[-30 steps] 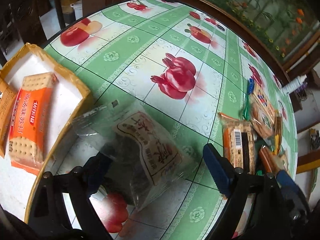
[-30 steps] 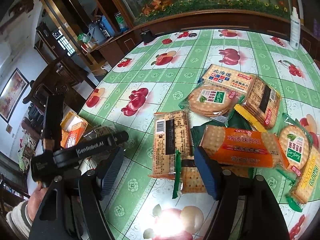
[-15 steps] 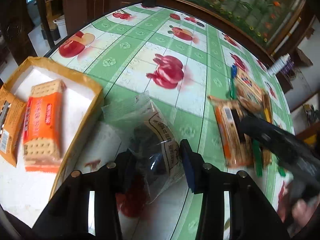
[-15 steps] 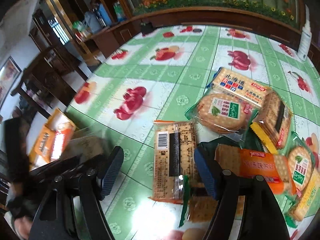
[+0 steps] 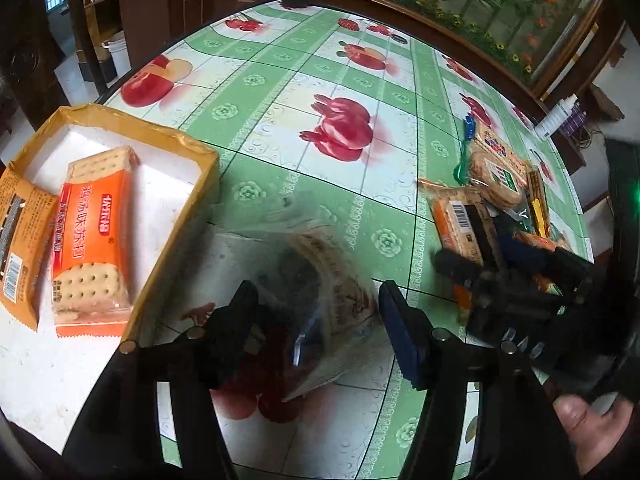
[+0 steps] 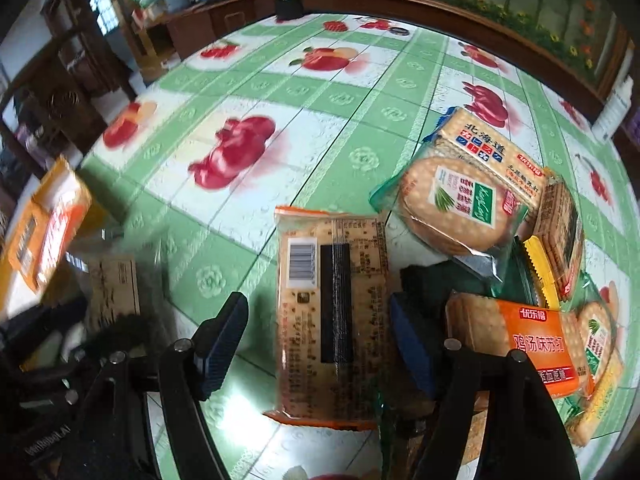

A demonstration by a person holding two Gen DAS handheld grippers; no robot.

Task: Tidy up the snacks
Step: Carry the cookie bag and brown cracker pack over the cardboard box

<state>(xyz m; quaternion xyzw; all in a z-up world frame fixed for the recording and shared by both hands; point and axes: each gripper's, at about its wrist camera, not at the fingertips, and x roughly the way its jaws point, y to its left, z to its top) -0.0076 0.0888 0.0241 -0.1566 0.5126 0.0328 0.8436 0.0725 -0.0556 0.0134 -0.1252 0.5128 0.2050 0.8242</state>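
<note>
A clear bag of dark snacks with a beige label (image 5: 320,292) is blurred between the jaws of my left gripper (image 5: 316,320), which stand apart around it just right of the yellow-rimmed box (image 5: 176,216). The box holds an orange cracker pack (image 5: 90,232) and a second orange pack (image 5: 20,236). My right gripper (image 6: 316,328) is open, its jaws astride a barcode-side-up cracker pack (image 6: 332,312) lying on the tablecloth (image 6: 280,100). The right gripper also shows in the left wrist view (image 5: 500,276).
A pile of snacks lies right of the barcode pack: a round cracker pack with a green label (image 6: 456,204), a beige cracker pack with blue lettering (image 6: 492,156), an orange pack (image 6: 532,344), more behind. A white bottle (image 5: 556,118) stands at the far table edge.
The left jaws closed around the clear bag, then widened again, and the bag now looks blurred. The right gripper moved forward and down over the barcode pack.
</note>
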